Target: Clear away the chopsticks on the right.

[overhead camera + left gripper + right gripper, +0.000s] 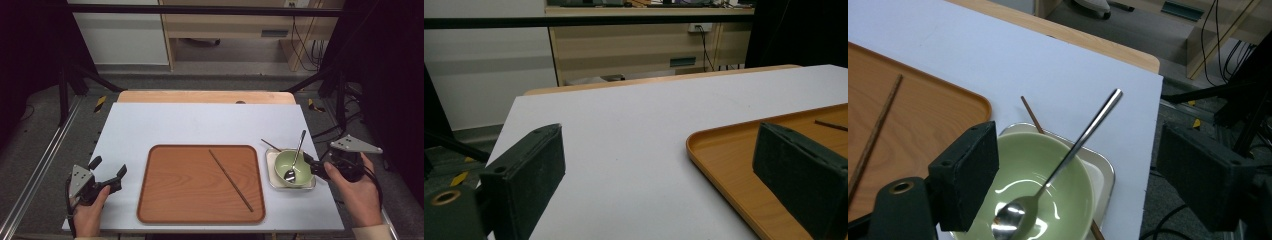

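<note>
A brown wooden tray (170,200) lies mid-table with one dark chopstick (231,174) slanting across it. To its right a green bowl (287,162) sits on a small square metal tray (271,159), and a metal spoon (298,145) leans in the bowl. A second chopstick (270,145) pokes out from under them. My right gripper (314,165) is open at the bowl's right side, holding nothing. In the right gripper view the bowl (1018,160) and spoon (1083,137) lie just ahead of the jaws. My left gripper (108,166) rests open left of the brown tray (734,160).
The white tabletop (200,125) has free room behind and left of the brown tray. Its right edge runs close beside the small metal tray (1100,172). Black frame rails, cables and wooden furniture stand beyond the table.
</note>
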Available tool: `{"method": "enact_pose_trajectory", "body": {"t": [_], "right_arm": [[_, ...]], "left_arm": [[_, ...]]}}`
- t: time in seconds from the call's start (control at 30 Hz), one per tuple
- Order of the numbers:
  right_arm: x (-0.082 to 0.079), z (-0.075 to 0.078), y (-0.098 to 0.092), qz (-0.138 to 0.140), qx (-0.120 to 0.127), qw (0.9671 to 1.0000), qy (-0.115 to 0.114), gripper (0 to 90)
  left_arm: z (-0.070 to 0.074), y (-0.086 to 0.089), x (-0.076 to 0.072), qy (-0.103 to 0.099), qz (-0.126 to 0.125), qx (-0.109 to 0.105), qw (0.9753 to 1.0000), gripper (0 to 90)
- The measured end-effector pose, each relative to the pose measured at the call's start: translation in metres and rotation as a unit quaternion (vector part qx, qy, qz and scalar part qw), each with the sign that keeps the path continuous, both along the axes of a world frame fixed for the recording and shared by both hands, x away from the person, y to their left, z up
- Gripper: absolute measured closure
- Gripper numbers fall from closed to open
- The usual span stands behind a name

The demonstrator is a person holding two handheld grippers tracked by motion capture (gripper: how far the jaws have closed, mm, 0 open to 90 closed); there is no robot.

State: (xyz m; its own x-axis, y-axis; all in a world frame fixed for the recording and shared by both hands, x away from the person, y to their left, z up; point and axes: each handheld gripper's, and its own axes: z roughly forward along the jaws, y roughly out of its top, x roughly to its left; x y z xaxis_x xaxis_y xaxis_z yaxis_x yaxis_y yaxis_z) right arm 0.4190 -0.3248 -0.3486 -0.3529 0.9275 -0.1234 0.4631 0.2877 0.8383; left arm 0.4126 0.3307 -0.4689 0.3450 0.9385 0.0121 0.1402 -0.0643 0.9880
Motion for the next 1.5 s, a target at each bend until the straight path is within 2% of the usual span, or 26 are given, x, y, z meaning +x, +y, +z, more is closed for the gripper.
{"method": "enact_pose_trajectory", "body": {"t": [0.3,0.57,0.7,0.83,0.9,1.0,1.13,1.4,1.5], "right_arm": [[-0.008,-0.009,-0.032,-0.017,0.031,0.9992,0.019,20.9],[-0.009,-0.024,-0.053,-0.03,0.026,0.9984,0.039,26.8],[-0.01,-0.033,-0.062,-0.027,0.014,0.9983,0.051,34.9],[-0.01,-0.046,-0.069,-0.023,0.0,0.9969,0.075,44.6],[-0.009,-0.054,-0.07,-0.015,0.001,0.9956,0.092,49.4],[-0.006,-0.064,-0.069,-0.002,-0.015,0.9935,0.112,55.3],[-0.002,-0.075,-0.068,0.018,-0.023,0.9897,0.141,59.9],[0.011,-0.09,-0.066,0.041,-0.063,0.9835,0.165,66.4],[0.014,-0.093,-0.068,0.041,-0.067,0.9821,0.171,67.0]], "left_arm": [[0.0,0.002,0.0,0.001,0.004,-0.003,1.0,6.4],[0.0,0.002,0.0,0.0,0.004,-0.011,0.9999,6.4],[0.0,0.003,0.0,-0.002,0.004,-0.01,0.9999,6.5],[0.0,0.003,0.0,0.0,0.005,-0.01,0.9999,6.5],[0.0,0.002,0.0,0.001,0.003,-0.009,1.0,6.5],[-0.001,0.002,0.0,0.002,0.002,-0.008,1.0,6.6],[-0.001,0.002,0.001,0.002,0.001,-0.005,1.0,6.6],[-0.002,0.0,0.002,0.006,-0.003,-0.003,1.0,6.8],[-0.003,0.0,0.003,0.008,-0.002,-0.005,1.0,6.9]]}}
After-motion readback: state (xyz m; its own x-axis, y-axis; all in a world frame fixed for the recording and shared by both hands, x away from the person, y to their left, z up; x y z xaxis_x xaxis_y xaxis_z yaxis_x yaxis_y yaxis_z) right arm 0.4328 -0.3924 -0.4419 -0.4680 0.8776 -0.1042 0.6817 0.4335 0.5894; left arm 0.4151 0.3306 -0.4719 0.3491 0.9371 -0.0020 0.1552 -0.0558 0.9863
